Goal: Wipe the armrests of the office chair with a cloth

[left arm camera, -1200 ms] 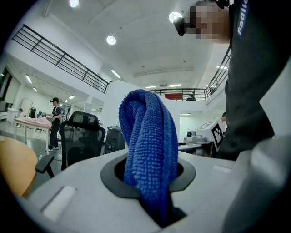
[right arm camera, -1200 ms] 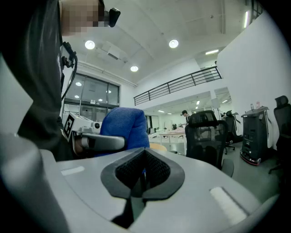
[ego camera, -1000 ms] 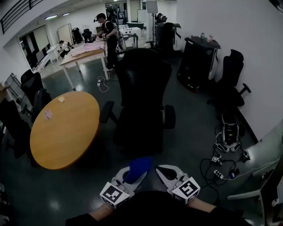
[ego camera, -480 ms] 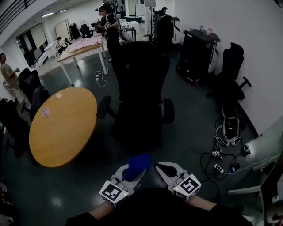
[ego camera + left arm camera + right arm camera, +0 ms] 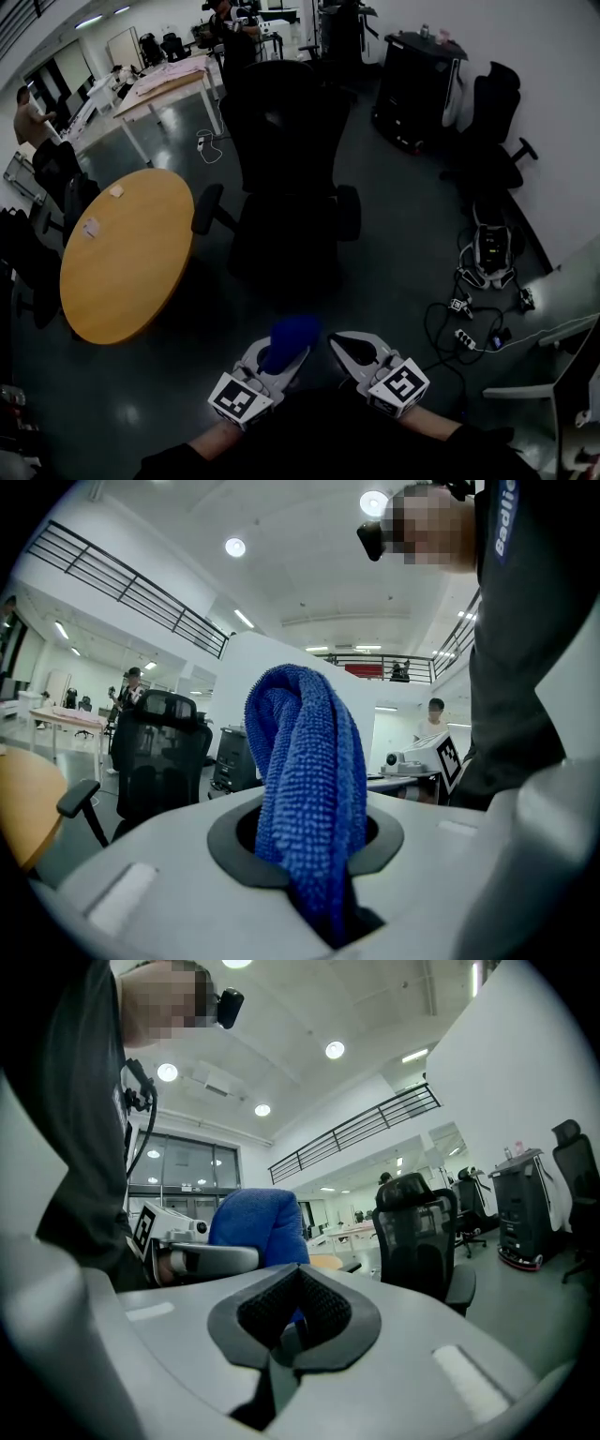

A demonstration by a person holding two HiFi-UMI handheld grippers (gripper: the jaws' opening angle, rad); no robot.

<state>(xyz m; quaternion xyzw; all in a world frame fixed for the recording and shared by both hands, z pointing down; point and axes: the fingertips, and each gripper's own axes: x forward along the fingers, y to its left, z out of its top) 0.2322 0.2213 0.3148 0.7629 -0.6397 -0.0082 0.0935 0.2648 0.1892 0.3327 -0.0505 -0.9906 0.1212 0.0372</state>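
Shifted up and left in the head view since a second ago: table (image 5: 122, 253) and chair (image 5: 286, 178), with a person newly in at the upper left edge. Reads as a walk-up, wiping not yet begun.

Chair at upper centre, seat facing down-frame. Armrests at either side of the seat, one left of centre (image 5: 206, 208), one right (image 5: 348, 212), both well apart from the grippers and untouched.

Left gripper (image 5: 278, 361) at lower centre, jaws clamped on the blue cloth (image 5: 291, 339). Pinched low, so a thick fold stands clear beyond the tips, probably to meet the armrest first.

Right gripper (image 5: 345, 345) just beside it, jaws pressed together on nothing. Likely kept spare, perhaps to steady the chair.

Hard to make out: chair base and armrest tops, lost in black against the dark floor. Cut off at the bottom edge: both forearms. Hidden inside the left jaws: the cloth's lower end.
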